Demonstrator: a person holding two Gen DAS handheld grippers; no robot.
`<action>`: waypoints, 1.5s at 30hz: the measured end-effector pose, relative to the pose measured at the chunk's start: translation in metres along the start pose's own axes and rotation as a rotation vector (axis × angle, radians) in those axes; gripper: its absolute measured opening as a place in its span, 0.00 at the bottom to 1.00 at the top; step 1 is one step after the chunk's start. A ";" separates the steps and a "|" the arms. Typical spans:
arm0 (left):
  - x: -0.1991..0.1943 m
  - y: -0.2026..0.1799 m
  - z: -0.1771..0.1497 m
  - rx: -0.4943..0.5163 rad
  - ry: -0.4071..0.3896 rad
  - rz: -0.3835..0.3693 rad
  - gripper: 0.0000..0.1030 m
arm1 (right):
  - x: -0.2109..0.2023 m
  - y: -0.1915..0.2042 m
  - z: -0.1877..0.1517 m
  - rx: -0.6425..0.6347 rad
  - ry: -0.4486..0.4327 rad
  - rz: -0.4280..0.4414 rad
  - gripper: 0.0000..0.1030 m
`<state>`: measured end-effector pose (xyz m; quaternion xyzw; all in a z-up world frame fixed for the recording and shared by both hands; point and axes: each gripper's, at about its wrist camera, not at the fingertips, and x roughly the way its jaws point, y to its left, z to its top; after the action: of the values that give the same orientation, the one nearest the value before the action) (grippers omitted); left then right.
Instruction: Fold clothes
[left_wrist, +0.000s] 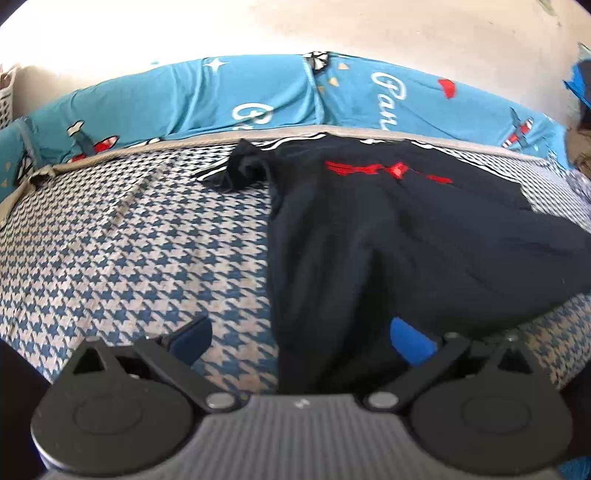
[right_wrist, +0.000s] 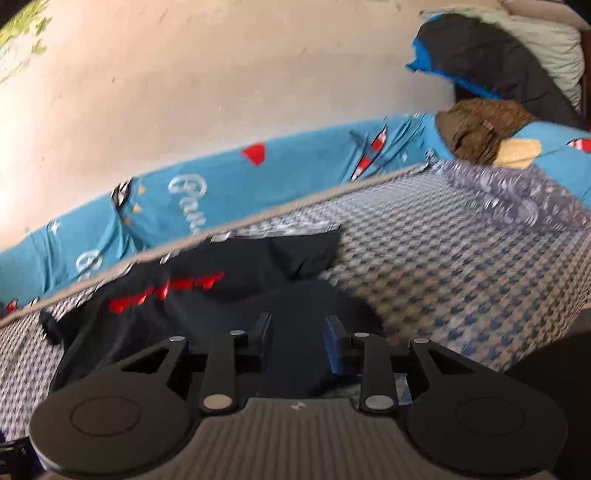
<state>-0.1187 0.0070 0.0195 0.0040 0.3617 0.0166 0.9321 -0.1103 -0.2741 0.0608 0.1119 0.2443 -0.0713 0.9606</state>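
A black shirt (left_wrist: 388, 229) with red lettering lies spread on the houndstooth bed cover (left_wrist: 129, 240), one sleeve bunched at its far left. My left gripper (left_wrist: 301, 341) is open wide at the shirt's near hem, and a strip of black cloth runs between its fingers. In the right wrist view the same shirt (right_wrist: 192, 291) lies ahead and to the left. My right gripper (right_wrist: 297, 334) has its fingers a narrow gap apart with black cloth filling that gap. Whether they pinch the cloth is unclear. That view is blurred.
A teal printed bolster (left_wrist: 258, 96) lines the bed's far edge against a pale wall. A patterned grey-purple cloth (right_wrist: 517, 195), a brown item (right_wrist: 484, 129) and a dark bundle with blue trim (right_wrist: 491, 55) sit at the far right corner. A white basket (left_wrist: 5, 99) stands far left.
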 end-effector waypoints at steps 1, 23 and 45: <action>-0.001 -0.004 -0.001 0.021 -0.003 -0.003 1.00 | 0.003 0.000 -0.003 0.008 0.032 0.019 0.29; 0.007 -0.051 -0.015 0.251 -0.030 -0.014 1.00 | 0.038 -0.003 -0.039 0.170 0.310 0.207 0.29; 0.058 -0.004 0.028 -0.028 0.000 -0.032 1.00 | 0.099 0.028 -0.018 0.112 0.189 0.250 0.29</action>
<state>-0.0564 0.0055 0.0010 -0.0146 0.3614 0.0069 0.9323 -0.0263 -0.2506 0.0025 0.2011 0.3132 0.0462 0.9270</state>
